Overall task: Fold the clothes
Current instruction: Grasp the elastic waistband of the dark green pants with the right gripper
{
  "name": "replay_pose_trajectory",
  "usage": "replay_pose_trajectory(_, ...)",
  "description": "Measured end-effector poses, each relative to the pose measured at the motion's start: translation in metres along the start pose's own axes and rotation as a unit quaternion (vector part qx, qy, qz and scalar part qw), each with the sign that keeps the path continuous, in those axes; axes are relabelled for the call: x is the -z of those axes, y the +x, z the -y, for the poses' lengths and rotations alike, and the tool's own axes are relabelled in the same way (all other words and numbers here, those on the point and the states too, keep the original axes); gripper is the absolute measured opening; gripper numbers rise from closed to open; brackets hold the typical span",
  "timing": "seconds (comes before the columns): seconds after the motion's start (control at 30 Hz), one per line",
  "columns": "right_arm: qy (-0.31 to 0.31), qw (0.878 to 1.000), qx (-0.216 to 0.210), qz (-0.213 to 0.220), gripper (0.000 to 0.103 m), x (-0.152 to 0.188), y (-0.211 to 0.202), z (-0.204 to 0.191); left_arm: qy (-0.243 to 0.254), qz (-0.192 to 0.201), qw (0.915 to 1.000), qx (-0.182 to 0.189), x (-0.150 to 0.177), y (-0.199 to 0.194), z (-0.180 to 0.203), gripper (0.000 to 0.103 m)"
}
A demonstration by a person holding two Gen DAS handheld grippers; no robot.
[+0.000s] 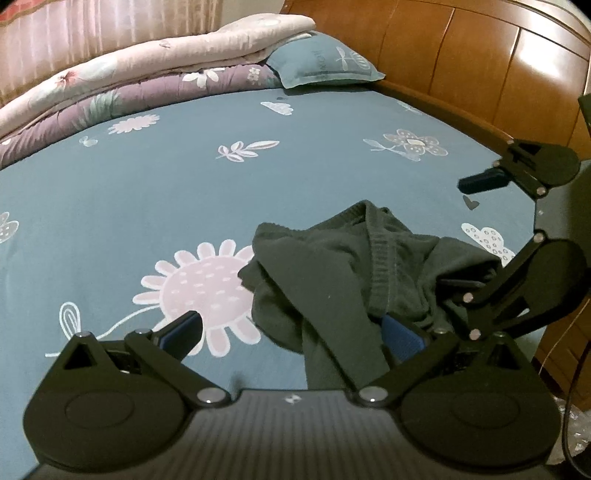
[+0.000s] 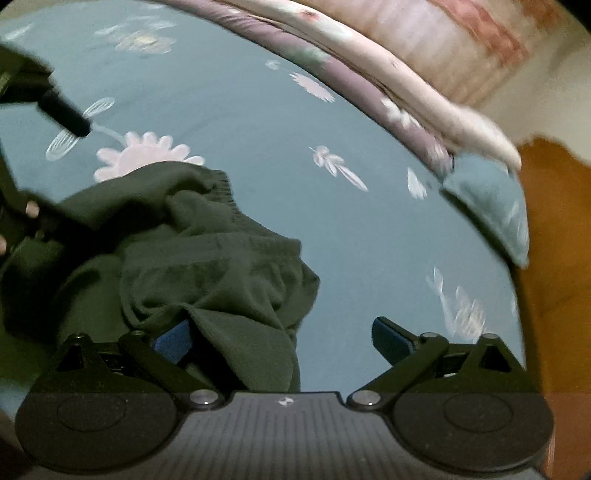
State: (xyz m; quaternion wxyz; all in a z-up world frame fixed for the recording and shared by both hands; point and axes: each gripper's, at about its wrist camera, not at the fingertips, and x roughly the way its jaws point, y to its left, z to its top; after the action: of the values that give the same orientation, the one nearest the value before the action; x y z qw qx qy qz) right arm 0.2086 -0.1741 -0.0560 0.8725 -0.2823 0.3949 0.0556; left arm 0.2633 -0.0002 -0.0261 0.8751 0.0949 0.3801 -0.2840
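A dark green knitted garment (image 1: 343,273) lies crumpled on the blue flowered bedsheet (image 1: 184,192). My left gripper (image 1: 291,332) is open, its fingers spread wide, with a fold of the garment draped over its right finger (image 1: 402,339). My right gripper (image 2: 284,339) is open too; the garment (image 2: 207,258) hangs over its left finger (image 2: 173,343). In the left wrist view the right gripper (image 1: 476,236) stands at the right edge, jaws wide apart. In the right wrist view one left finger (image 2: 66,114) shows at the upper left.
Folded quilts, pink and purple (image 1: 122,85), and a blue pillow (image 1: 321,59) lie at the far side of the bed. A wooden headboard (image 1: 480,55) runs along the right. Striped curtains (image 1: 92,26) hang behind the quilts.
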Motion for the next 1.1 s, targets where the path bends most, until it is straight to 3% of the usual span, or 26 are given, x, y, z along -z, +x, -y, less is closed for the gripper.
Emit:
replay_pose_trajectory(0.1,-0.050,0.999,0.016,0.002,0.081,-0.002,0.003,-0.015,-0.003,0.000,1.0000,-0.001,0.002,-0.004,-0.004,0.102)
replay_pose_trajectory(0.2,-0.077,0.997,0.004,-0.010,0.067,0.000,0.002,-0.018,-0.004,0.003,1.0000,0.007,0.001,-0.011,-0.006,0.102)
replay_pose_trajectory(0.3,-0.105,0.994,-0.008,-0.022,0.043,0.002,0.001,-0.020,0.004,0.010,0.9999,0.011,-0.001,-0.015,-0.003,0.102)
replay_pose_trajectory(0.37,-0.114,0.993,-0.018,-0.027,0.017,0.004,0.000,-0.021,0.010,0.013,0.9998,0.011,-0.003,-0.015,0.000,0.102)
replay_pose_trajectory(0.5,-0.118,0.993,-0.006,-0.021,0.013,0.008,-0.006,-0.011,0.012,0.019,0.9997,0.003,-0.008,-0.016,0.012,0.102)
replay_pose_trajectory(0.73,-0.039,0.998,0.015,-0.037,0.011,0.036,-0.006,0.062,0.010,0.022,0.9995,-0.021,-0.019,-0.009,0.040,0.102)
replay_pose_trajectory(0.83,-0.020,0.998,0.025,-0.053,0.003,0.058,-0.001,0.087,0.000,0.013,0.9994,-0.032,-0.025,-0.003,0.054,0.102)
replay_pose_trajectory(1.0,0.011,0.997,-0.029,-0.067,0.006,0.096,0.003,0.119,-0.004,-0.002,0.9990,-0.044,-0.031,0.009,0.073,0.102)
replay_pose_trajectory(1.07,0.008,0.997,-0.047,-0.062,0.020,0.105,0.000,0.125,-0.007,-0.008,0.9985,-0.054,-0.033,0.014,0.079,0.102)
replay_pose_trajectory(1.1,0.004,0.997,-0.057,-0.054,0.021,0.105,-0.003,0.128,-0.012,-0.010,0.9982,-0.058,-0.034,0.016,0.082,0.102)
